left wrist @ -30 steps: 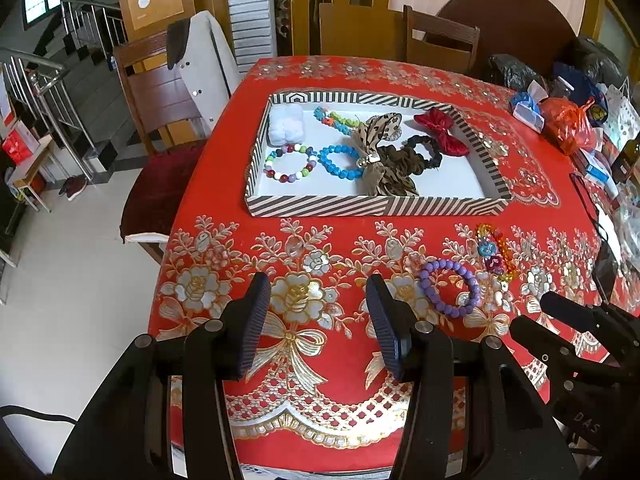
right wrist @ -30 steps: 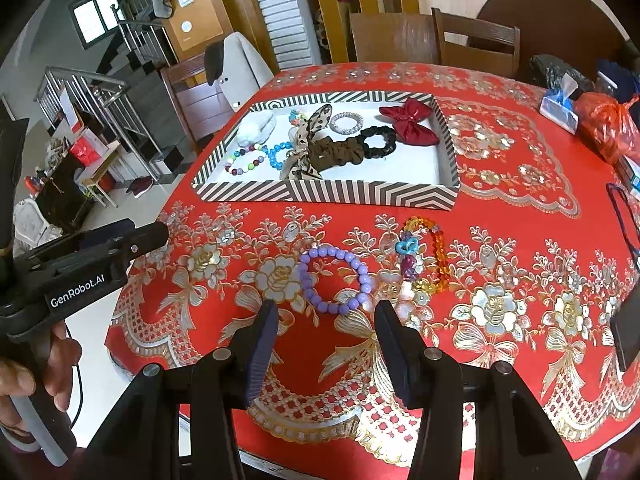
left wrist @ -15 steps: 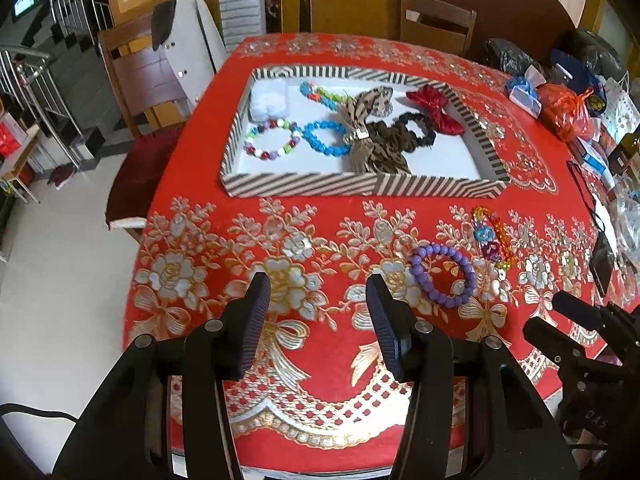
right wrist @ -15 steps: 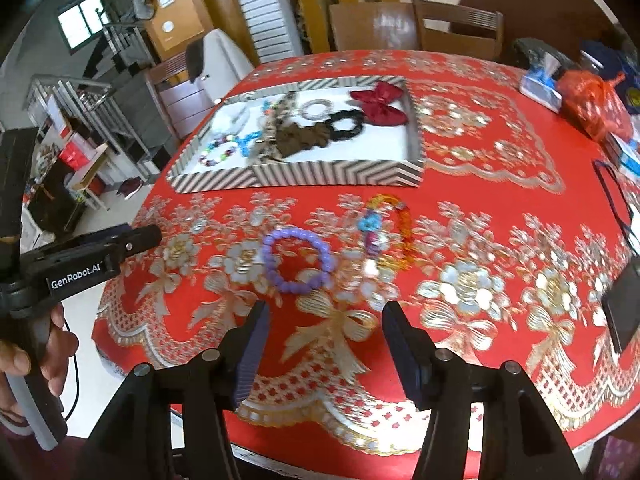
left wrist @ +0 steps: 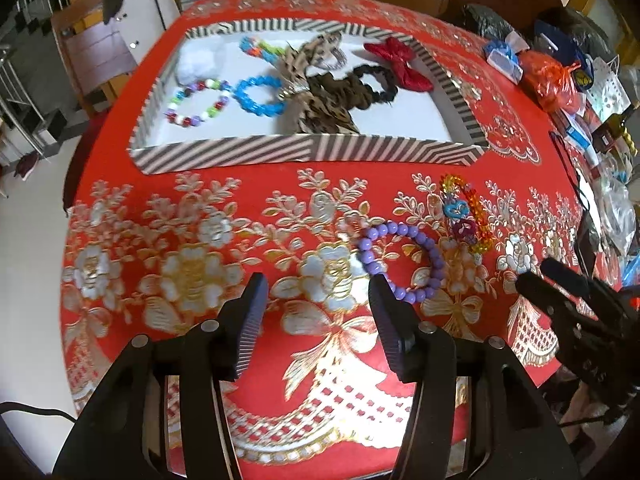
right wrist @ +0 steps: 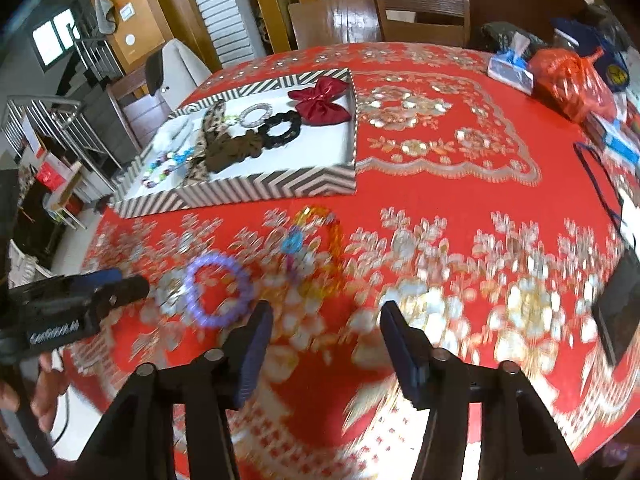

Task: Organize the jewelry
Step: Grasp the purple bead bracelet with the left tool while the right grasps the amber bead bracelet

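- A purple bead bracelet [left wrist: 401, 261] lies flat on the red, gold-flowered worktop [left wrist: 200, 272], in front of the striped tray [left wrist: 304, 151] and apart from it.
- Just beside it, on its right in the left wrist view, lies a multicoloured bead bracelet [left wrist: 466, 216] with orange, blue and dark beads; whether the two touch cannot be told.
- The left hand-held gripper [left wrist: 316, 312] hangs over the worktop with its jaws parted about halfway and nothing between them; its right fingertip [left wrist: 380, 292] covers the near edge of the purple bead bracelet, which otherwise sits just beyond and to the right of the gap.
- The right hand-held gripper [right wrist: 326, 320] has just been closing a little, its jaws standing about halfway apart with only cloth between them; in its blurred view both bracelets lie ahead and to the left of its left fingertip [right wrist: 260, 320].
- Inside the striped tray rest a mixed-colour bead bracelet [left wrist: 198, 102], a blue bead bracelet [left wrist: 258, 95], a leopard-print hair tie [left wrist: 316, 80], a black scrunchie [left wrist: 376, 82], a red bow [left wrist: 402, 62] and a white puff [left wrist: 196, 62].
- A person's hand [right wrist: 46, 384] grips the left tool's handle at the left edge of the right wrist view.
- Bags and packets [left wrist: 556, 76] crowd the worktop's far right side.
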A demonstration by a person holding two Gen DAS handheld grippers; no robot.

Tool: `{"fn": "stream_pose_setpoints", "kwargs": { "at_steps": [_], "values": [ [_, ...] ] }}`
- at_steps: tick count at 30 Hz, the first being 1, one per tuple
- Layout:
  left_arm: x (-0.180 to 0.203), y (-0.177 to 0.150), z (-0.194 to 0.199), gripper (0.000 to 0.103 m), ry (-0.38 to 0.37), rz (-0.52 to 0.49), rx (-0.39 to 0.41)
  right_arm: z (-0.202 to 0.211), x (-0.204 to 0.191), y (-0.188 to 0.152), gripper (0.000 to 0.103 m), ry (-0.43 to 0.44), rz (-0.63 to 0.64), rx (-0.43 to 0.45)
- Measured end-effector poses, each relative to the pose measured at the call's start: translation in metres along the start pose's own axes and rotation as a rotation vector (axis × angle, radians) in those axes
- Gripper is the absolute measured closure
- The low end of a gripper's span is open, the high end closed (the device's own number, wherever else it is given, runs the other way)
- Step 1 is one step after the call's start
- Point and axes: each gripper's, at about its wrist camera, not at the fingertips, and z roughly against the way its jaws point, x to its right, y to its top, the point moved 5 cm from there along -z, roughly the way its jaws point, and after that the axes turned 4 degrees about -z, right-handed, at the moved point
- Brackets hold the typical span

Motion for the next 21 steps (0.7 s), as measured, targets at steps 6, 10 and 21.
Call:
{"fn": "stream_pose_setpoints", "kwargs": {
  "at_steps": [6, 10, 21],
  "values": [
    [0.013, 0.011, -0.018, 0.051, -0.005, -0.025, -0.032, -0.023, 0.006, 0.026, 0.061, 0.001, 0.024, -0.011],
    [0.018, 0.018, -0.032, 0.051, 0.012, -0.04, -0.053, -0.039, 0.003, 0.031, 0.065, 0.0, 0.064, -0.034],
    [0.027, 0.029, -0.054, 0.053, 0.038, -0.071, -0.045, -0.062, 0.006, 0.036, 0.094, 0.005, 0.114, -0.059]
  ]
}}
